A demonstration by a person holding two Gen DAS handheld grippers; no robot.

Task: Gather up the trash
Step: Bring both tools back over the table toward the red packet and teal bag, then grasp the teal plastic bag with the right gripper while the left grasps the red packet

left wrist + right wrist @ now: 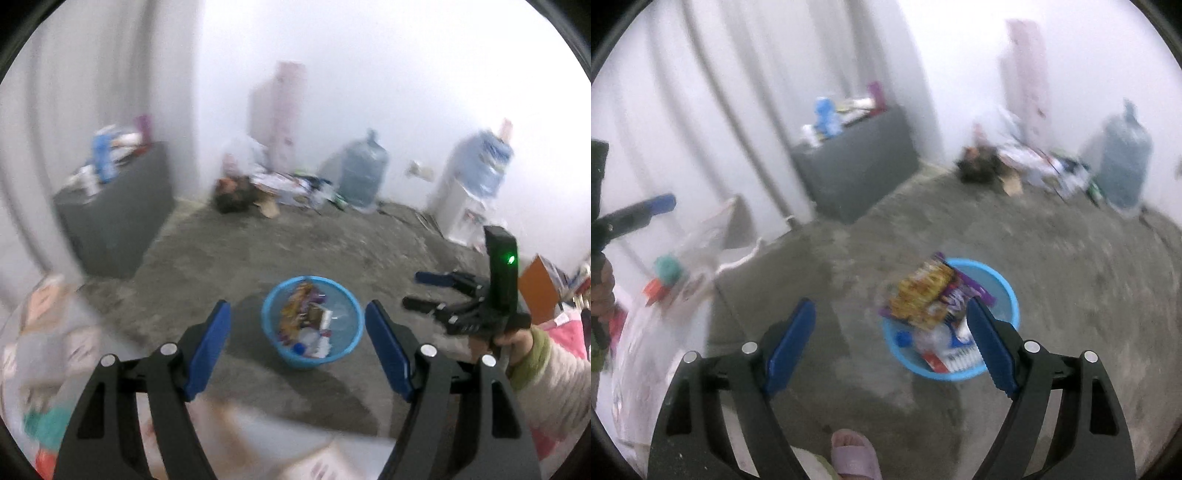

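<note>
Bare concrete floor (pixel 229 251) in a white-walled room, one blue basket (pixel 272 334) of trash standing in the middle of it.

The basket holds a heap of wrappers (pixel 921 295) and packets, blurred beyond counting. Both grippers hang above it: the left gripper (pixel 297 343) spread wide and empty, the right gripper (pixel 892 341) likewise wide apart, gripping nothing. Beyond the basket stand one grey cabinet (pixel 114 225), two big water jugs (pixel 362 173) and a litter pile by the wall. One slippered foot (pixel 855 456) shows just short of the basket.
</note>
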